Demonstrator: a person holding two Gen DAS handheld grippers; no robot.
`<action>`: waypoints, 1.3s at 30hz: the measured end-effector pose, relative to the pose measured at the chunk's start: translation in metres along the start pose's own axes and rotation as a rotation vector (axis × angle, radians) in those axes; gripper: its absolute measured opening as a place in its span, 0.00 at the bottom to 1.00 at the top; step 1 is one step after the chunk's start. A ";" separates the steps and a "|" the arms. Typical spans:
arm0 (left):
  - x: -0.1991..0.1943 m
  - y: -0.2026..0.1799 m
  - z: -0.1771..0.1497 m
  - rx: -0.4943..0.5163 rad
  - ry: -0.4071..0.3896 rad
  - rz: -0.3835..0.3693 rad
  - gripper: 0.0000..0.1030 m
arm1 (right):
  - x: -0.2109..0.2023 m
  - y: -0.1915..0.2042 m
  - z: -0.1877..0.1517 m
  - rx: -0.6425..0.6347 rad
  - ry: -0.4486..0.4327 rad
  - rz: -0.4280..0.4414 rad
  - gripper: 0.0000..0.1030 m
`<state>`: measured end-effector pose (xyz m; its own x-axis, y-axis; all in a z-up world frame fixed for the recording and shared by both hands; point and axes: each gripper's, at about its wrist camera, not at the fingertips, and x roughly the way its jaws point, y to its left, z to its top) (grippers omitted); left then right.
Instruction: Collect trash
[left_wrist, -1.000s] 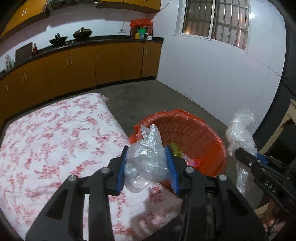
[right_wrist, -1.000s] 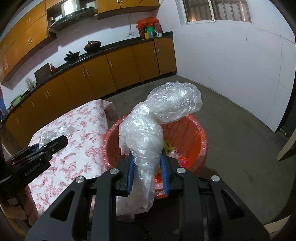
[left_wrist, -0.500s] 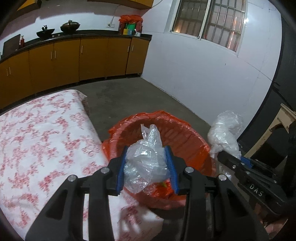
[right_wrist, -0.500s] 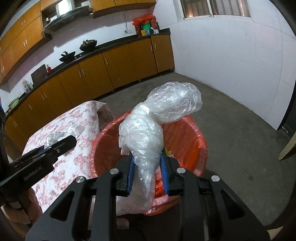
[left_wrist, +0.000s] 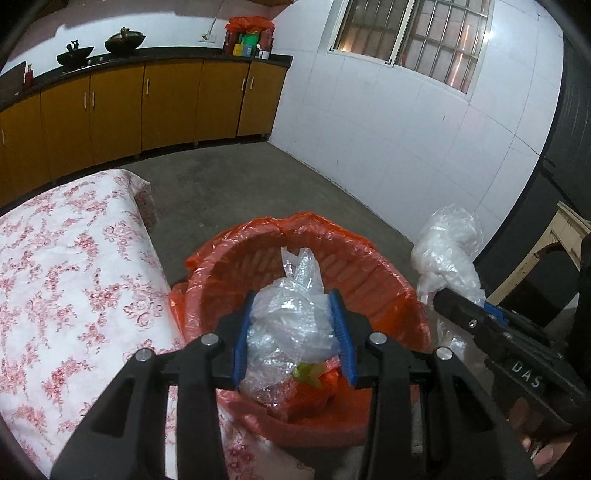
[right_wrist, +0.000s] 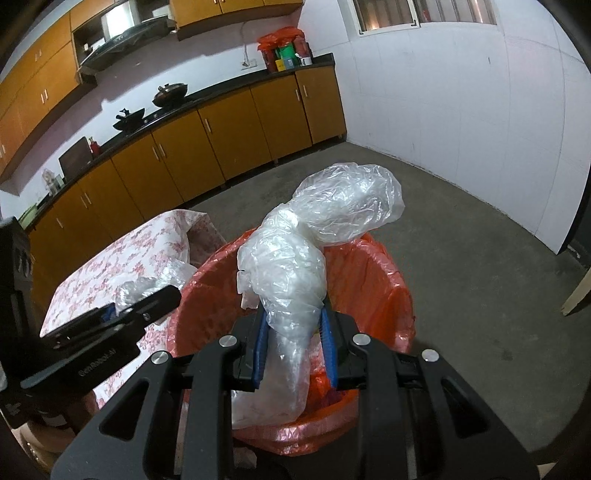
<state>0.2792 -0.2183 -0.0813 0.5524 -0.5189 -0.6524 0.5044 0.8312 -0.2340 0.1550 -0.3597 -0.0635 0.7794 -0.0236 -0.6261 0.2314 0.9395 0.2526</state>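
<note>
Over the bin: my left gripper clamps a crumpled wad of clear plastic wrap between its blue pads, held directly above the open mouth of the orange bin, which is lined with an orange bag and already holds scraps of green and red litter at the bottom. My right gripper pinches a long, twisted clear plastic bag, whose puffed upper end rises above the bin's far rim while its tail hangs down inside the near edge. In the left view the right gripper shows at the right side of the bin with its white bundle. The bin stands on a grey concrete floor, just beside a table under a red-flowered cloth. Orange kitchen cabinets line the back wall.
</note>
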 end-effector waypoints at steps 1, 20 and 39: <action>0.002 0.000 0.000 0.001 0.003 0.000 0.38 | 0.001 0.000 0.002 0.002 0.001 0.002 0.25; -0.004 0.024 -0.011 -0.059 0.011 0.061 0.56 | -0.005 -0.008 0.002 0.039 -0.009 0.021 0.52; -0.180 0.046 -0.067 0.007 -0.253 0.448 0.96 | -0.096 0.057 -0.055 -0.123 -0.231 -0.053 0.98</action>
<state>0.1584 -0.0728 -0.0230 0.8581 -0.1447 -0.4926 0.1854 0.9821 0.0345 0.0616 -0.2853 -0.0296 0.8838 -0.1380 -0.4471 0.2140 0.9689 0.1241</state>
